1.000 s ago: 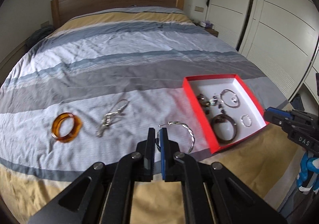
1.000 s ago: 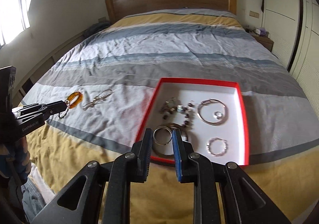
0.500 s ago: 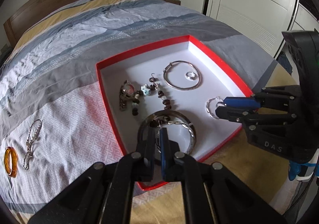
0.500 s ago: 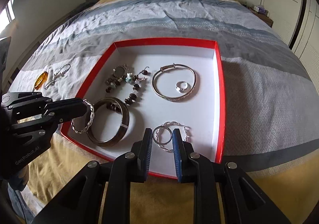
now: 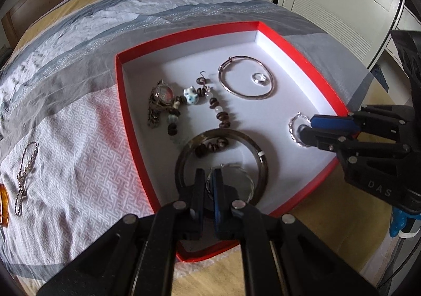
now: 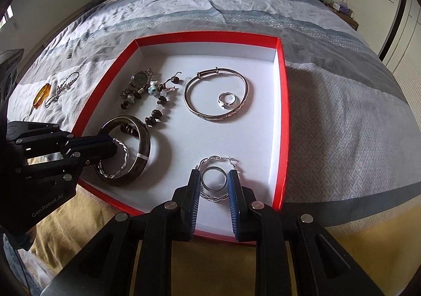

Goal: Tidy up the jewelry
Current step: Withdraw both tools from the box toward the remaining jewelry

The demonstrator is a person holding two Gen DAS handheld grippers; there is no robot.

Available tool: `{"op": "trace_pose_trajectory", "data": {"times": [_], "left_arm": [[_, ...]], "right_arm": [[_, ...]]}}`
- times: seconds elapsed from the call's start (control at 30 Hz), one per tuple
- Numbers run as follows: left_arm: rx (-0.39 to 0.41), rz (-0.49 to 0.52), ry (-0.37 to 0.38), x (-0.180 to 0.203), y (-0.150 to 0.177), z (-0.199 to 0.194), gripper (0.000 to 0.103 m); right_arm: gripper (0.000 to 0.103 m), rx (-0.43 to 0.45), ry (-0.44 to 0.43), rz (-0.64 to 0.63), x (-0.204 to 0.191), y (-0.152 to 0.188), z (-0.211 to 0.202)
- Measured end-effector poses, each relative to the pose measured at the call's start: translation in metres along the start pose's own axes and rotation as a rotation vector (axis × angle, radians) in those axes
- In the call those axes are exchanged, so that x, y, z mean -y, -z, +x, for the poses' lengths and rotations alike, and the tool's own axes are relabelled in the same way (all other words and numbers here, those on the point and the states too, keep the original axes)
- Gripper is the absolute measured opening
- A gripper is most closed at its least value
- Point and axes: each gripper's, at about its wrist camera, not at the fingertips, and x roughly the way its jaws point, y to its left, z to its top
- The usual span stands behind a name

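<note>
A red box [image 6: 282, 122] with a white floor lies on the striped bed [image 6: 342, 117], filling the middle of both views. Inside it, counted in the right wrist view: one wristwatch [image 6: 140, 79] at upper left, one beaded bracelet [image 6: 158, 104] with a small cat charm just right of the watch, one thin silver bangle [image 6: 216, 96] at upper centre with one small ring [image 6: 227, 100] lying inside its loop, and one thick dark bangle [image 6: 143, 150] at lower left.

The left gripper [image 5: 208, 180] has its jaws narrow, pinched on a twisted silver hoop earring [image 6: 121, 161] that sits within the dark bangle's loop. The right gripper [image 6: 213, 182] has its jaws fairly close, on either side of a plain silver ring [image 6: 213, 179]; whether they press on it cannot be told. The ring is above a second twisted hoop earring [image 6: 217, 161] on the box floor at lower centre.

Outside the box, on the bed at the left edge, lie one amber bangle [image 6: 41, 94] and one silver chain bracelet [image 6: 63, 88], just beside each other.
</note>
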Motion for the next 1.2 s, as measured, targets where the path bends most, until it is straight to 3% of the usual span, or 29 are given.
{"op": "trace_pose_trajectory", "data": {"times": [0.33,0.5,0.63,0.77,1.0,1.2], "left_arm": [[0.012,-0.031,0.001,-0.005,0.004,-0.027,0.008],[0.073,-0.029,-0.008,-0.002,0.01,-0.082,0.014],[0.145,-0.063,-0.041,-0.005,0.027,-0.143,0.026],[0.215,-0.098,-0.114,-0.009,0.06,-0.205,0.036],[0.315,-0.162,-0.332,-0.015,0.133,-0.297,0.037],[0.397,-0.224,-0.424,-0.018,0.19,-0.36,0.042]], "right_arm": [[0.028,0.013,0.026,0.006,-0.002,0.007,-0.026],[0.028,0.058,0.045,0.022,-0.006,0.012,-0.069],[0.03,0.128,0.044,0.03,-0.021,0.019,-0.121],[0.042,0.199,0.021,0.03,-0.053,0.035,-0.171],[0.045,0.292,-0.064,0.05,-0.113,0.082,-0.234],[0.046,0.344,-0.087,0.031,-0.155,0.114,-0.274]]}}
